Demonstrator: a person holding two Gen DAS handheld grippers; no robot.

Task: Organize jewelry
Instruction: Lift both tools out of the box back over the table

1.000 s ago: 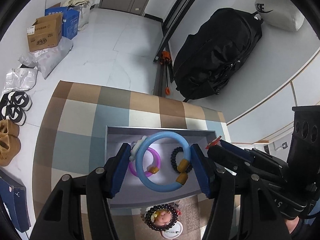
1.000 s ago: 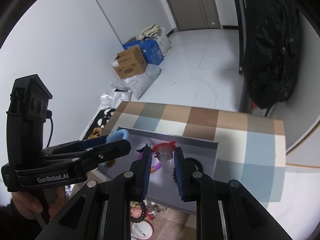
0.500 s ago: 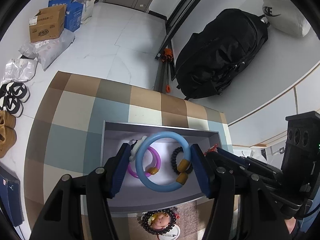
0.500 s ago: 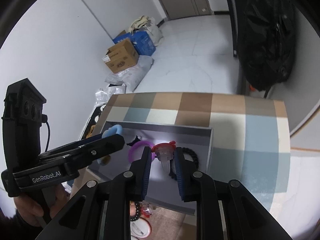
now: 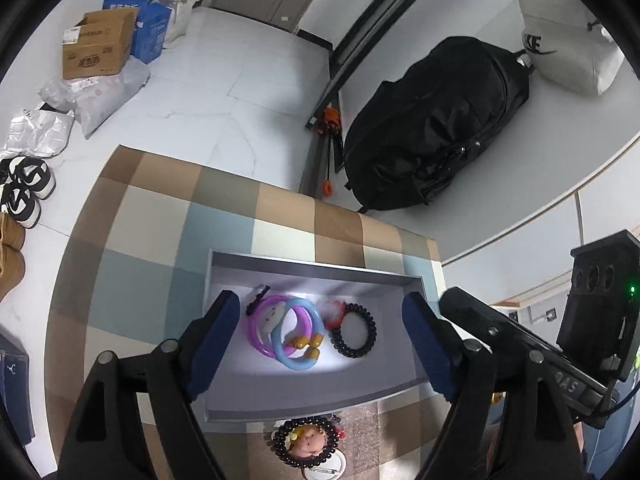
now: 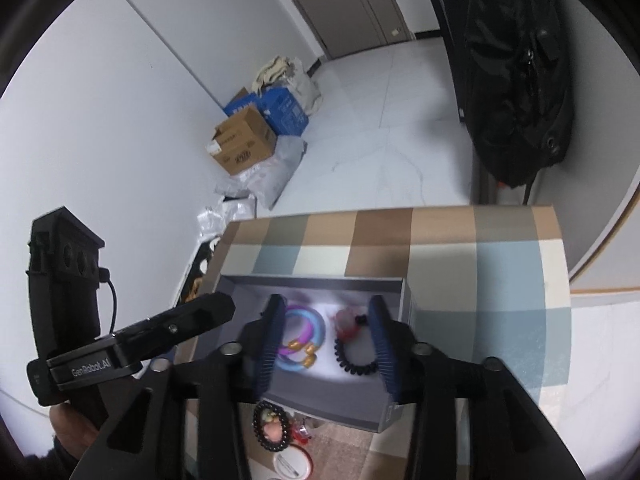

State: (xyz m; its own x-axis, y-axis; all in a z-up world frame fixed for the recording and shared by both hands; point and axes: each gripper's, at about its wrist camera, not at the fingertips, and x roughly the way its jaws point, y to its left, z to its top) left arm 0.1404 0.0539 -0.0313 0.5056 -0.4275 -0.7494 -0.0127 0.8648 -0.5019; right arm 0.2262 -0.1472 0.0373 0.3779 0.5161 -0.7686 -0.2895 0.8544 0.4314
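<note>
A grey tray (image 5: 304,404) (image 6: 344,408) lies on the checked cloth. Inside it rest a blue bangle (image 5: 298,364) (image 6: 296,366) with amber beads, a purple bangle (image 5: 256,338) (image 6: 302,308) under it, a red ornament (image 5: 334,314) (image 6: 346,326) and a black coil bracelet (image 5: 354,334) (image 6: 356,362). My left gripper (image 5: 326,348) hangs over the tray, its jaws opening, nothing between the pads. My right gripper (image 6: 328,348) also hovers above the tray, jaws opening and empty. A black bead bracelet with a doll charm (image 5: 306,442) (image 6: 270,426) lies in front of the tray.
The checked cloth (image 5: 152,240) (image 6: 500,272) covers the table. A round white tin (image 6: 292,464) sits at the near edge. On the floor beyond are a black backpack (image 5: 432,120), cardboard boxes (image 5: 96,48) and shoes (image 5: 24,192). A hand (image 6: 72,428) holds the left gripper's handle.
The left gripper let go of the blue bangle, which now lies in the tray on the purple one. The right gripper released the red ornament into the tray. Both jaws spread wider.
</note>
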